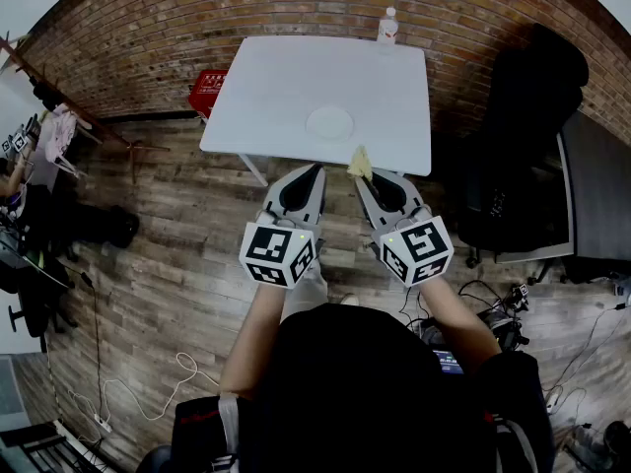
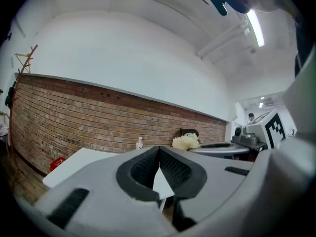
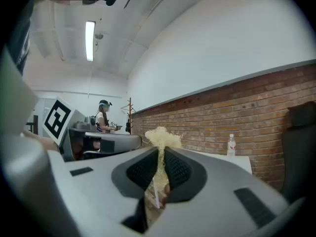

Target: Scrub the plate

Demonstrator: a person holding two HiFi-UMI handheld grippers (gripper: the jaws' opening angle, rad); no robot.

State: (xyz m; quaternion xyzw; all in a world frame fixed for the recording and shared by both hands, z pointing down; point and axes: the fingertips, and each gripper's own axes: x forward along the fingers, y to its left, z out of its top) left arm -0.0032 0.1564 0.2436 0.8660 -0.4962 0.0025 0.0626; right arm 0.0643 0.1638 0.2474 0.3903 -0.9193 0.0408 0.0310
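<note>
A white plate lies on the white table, towards its near edge. My right gripper is shut on a pale yellow scrubbing pad, whose fluffy top sticks up above the jaws in the right gripper view. It hovers at the table's near edge, just short of the plate. My left gripper is shut with nothing in it, held beside the right one, in front of the table. In the left gripper view its jaws meet, and the pad shows to the right.
A clear water bottle stands at the table's far right edge, near the brick wall. A red basket sits on the floor left of the table. A black chair and a dark desk stand to the right. Cables lie on the wooden floor.
</note>
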